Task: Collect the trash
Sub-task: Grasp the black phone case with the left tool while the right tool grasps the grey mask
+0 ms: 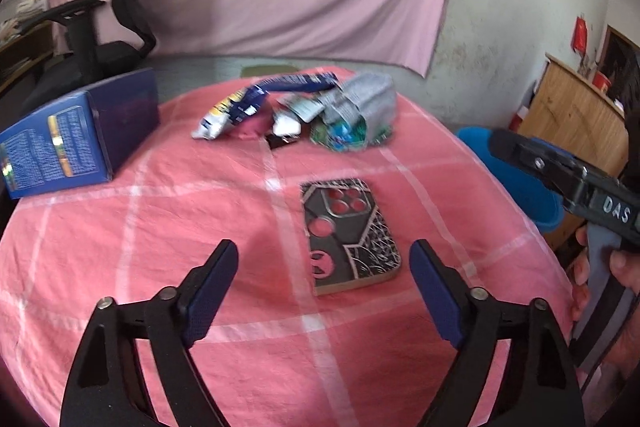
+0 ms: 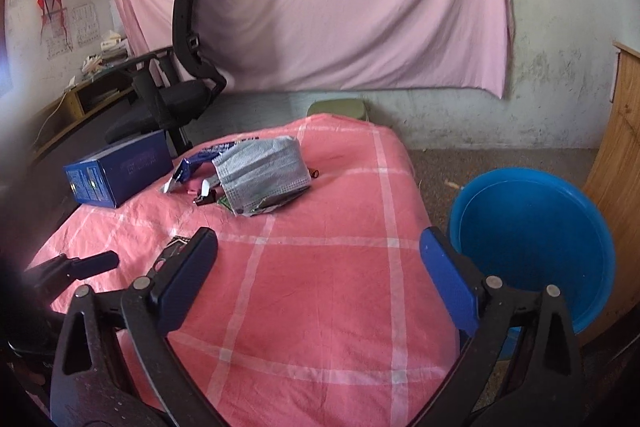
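A heap of trash lies at the far side of the pink checked table: a grey face mask (image 1: 362,103) (image 2: 262,173), a blue-and-white wrapper (image 1: 236,109) (image 2: 188,169), a small white packet (image 1: 287,126) and a green-blue wrapper (image 1: 340,135). My left gripper (image 1: 324,255) is open and empty above the near part of the table, well short of the heap. My right gripper (image 2: 318,245) is open and empty over the table's right half; its body shows at the right edge of the left wrist view (image 1: 560,173). A blue bin (image 2: 532,243) (image 1: 516,171) stands on the floor right of the table.
A black patterned phone case (image 1: 348,233) lies flat just ahead of my left gripper. A blue box (image 1: 76,137) (image 2: 116,173) lies at the table's left edge. A black office chair (image 2: 176,83) stands behind on the left, a wooden cabinet (image 1: 572,119) on the right.
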